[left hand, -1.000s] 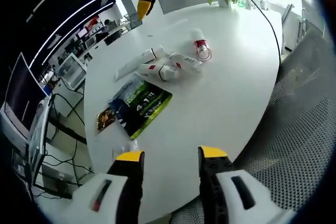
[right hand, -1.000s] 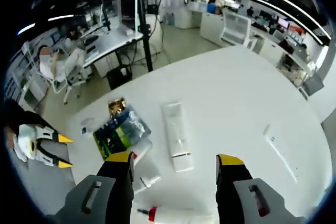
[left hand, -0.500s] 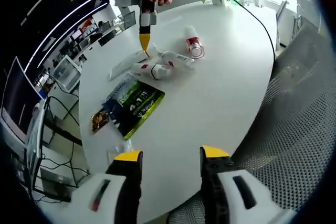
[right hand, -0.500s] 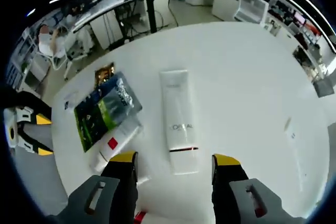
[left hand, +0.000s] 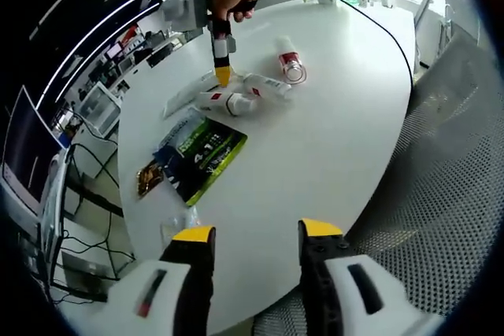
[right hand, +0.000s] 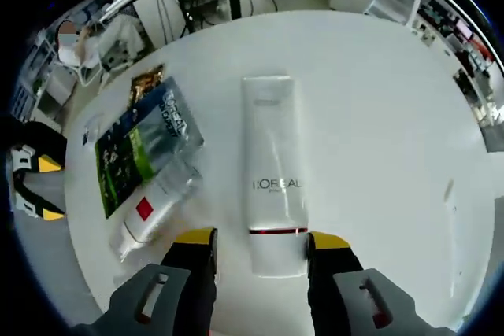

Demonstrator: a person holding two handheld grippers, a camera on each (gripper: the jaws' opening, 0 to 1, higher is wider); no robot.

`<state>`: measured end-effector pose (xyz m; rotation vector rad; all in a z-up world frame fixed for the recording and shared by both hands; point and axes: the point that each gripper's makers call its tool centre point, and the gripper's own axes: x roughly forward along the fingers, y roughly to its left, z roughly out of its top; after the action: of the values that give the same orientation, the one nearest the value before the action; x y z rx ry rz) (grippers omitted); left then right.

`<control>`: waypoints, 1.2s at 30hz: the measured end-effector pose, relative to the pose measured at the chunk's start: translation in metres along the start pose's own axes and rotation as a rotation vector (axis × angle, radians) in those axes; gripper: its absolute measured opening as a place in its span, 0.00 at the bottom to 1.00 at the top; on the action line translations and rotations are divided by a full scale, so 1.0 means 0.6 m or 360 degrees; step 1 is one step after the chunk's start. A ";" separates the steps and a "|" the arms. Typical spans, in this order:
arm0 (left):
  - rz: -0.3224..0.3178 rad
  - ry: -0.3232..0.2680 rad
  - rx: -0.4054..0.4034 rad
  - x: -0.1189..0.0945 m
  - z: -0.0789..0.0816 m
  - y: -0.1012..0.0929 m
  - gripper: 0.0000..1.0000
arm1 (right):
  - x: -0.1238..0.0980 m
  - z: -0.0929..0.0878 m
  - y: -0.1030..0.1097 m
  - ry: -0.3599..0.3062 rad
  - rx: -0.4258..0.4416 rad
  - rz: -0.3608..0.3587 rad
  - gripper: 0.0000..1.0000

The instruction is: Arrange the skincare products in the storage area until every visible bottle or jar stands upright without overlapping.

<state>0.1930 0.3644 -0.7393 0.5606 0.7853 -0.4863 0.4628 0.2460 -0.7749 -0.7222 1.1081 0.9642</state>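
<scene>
While the right gripper (right hand: 260, 241) straddles the flat-lying tube (right hand: 272, 175) at lower centre — jaws apart, apparently for lifting upright — the left gripper (left hand: 256, 234) hovers apart over the table (left hand: 331, 139).

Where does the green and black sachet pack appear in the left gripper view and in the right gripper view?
Left gripper view: the green and black sachet pack lies left of centre on the white table, below the cluster of white tubes.
Right gripper view: the pack lies at left, beside the white L'Oreal tube.
Shared landmark: the small gold sachet beside the pack.
</scene>
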 end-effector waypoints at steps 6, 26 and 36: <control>-0.0005 0.0008 -0.0001 0.001 -0.002 -0.001 0.39 | 0.007 0.006 -0.011 0.0009 0.0008 -0.0004 0.40; -0.0011 0.0031 -0.0014 0.001 -0.007 -0.002 0.32 | 0.000 0.013 -0.007 -0.0122 0.0100 -0.0017 0.22; -0.0014 0.0030 -0.0007 0.001 -0.006 -0.003 0.31 | -0.038 0.010 -0.005 -0.0183 0.0181 -0.0001 0.21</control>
<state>0.1905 0.3654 -0.7424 0.5584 0.8068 -0.4878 0.4648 0.2440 -0.7512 -0.5682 1.0528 0.9229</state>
